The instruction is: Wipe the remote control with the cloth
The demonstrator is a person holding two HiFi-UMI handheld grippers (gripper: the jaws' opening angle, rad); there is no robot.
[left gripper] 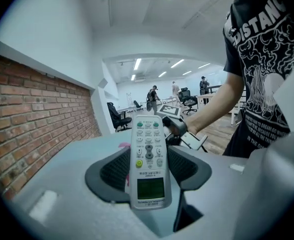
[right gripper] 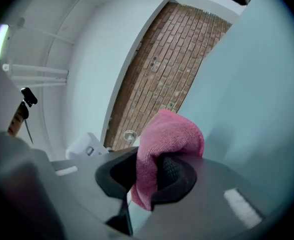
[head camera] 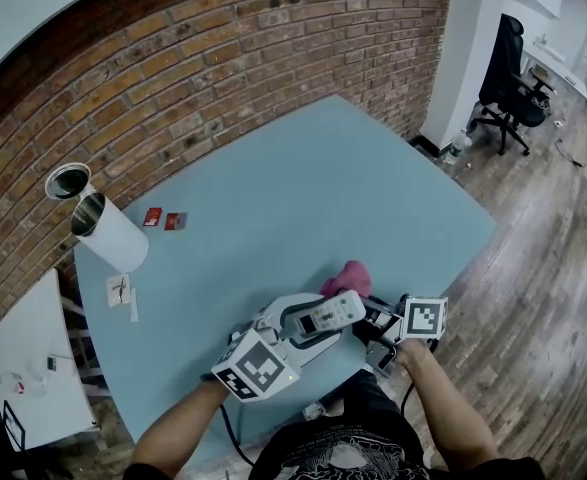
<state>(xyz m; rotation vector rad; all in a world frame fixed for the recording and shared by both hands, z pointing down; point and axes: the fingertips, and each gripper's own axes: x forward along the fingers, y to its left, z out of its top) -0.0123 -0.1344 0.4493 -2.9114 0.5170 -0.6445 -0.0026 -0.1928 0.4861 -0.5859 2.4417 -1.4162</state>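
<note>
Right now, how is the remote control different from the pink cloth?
The remote control is white, stiff and flat, with buttons and a little green screen; the cloth is pink, fuzzy and bunched up. The remote control lies straight between the left gripper's jaws, while the cloth spills out of the right gripper's jaws. What they share: each is pinched in a gripper, over the blue table.
</note>
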